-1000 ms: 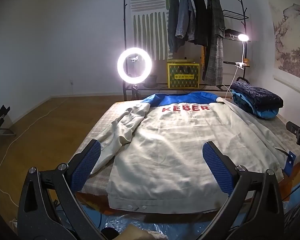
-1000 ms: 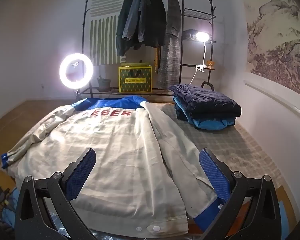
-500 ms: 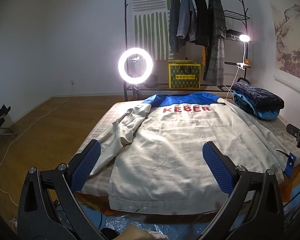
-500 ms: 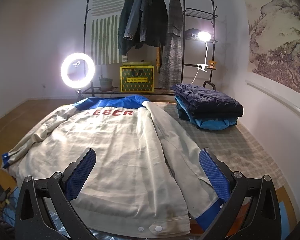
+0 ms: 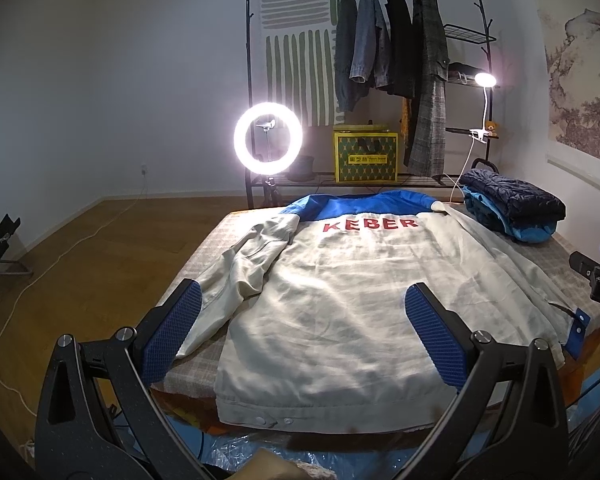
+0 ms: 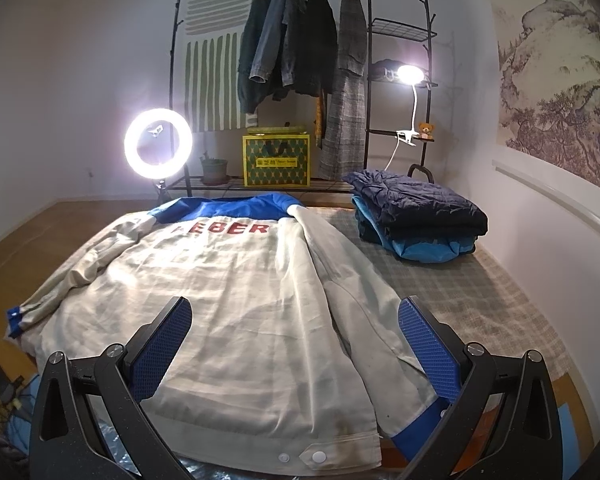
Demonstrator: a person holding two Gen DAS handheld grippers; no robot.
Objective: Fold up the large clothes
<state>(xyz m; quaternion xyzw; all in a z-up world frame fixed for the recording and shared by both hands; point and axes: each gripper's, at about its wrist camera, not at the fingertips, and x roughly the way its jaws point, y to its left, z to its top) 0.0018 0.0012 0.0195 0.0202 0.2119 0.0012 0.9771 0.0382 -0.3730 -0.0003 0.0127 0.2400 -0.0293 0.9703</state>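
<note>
We hold the left hand-held gripper [image 5: 302, 336] and right hand-held gripper [image 6: 294, 350] wide open and empty above the beige KEBER jacket [image 5: 340, 296], which lies spread back-up on the bed [image 6: 480, 292].

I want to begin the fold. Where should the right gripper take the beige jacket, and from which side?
Probably the blue cuff of the beige jacket: that sleeve lies along the body's right edge, ending nearest the open right gripper. Come from the near right, fingers across the flat cuff.
</note>
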